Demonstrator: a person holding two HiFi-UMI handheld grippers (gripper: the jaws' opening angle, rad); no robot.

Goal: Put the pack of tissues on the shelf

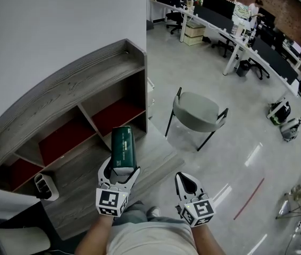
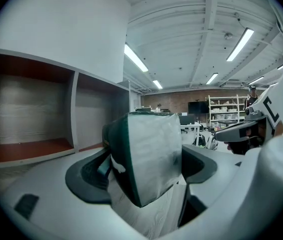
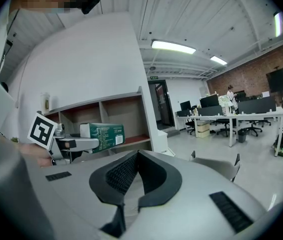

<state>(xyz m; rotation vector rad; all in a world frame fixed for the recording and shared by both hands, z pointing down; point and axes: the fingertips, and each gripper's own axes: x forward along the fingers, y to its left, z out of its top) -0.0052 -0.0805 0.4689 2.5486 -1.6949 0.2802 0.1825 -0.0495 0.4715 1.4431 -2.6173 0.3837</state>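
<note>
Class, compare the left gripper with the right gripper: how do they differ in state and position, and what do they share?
The left gripper is shut on the green pack of tissues; the right gripper has nothing between its jaws. The left gripper is on the side nearer the shelf; the right gripper is on the side toward the chair. Both have their jaws closed and point forward.

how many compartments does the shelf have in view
3 visible in the shelf: the right compartment, beyond the pack of tissues in the left gripper; the middle compartment; the left compartment, partly hidden. More may lie hidden further left.
</note>
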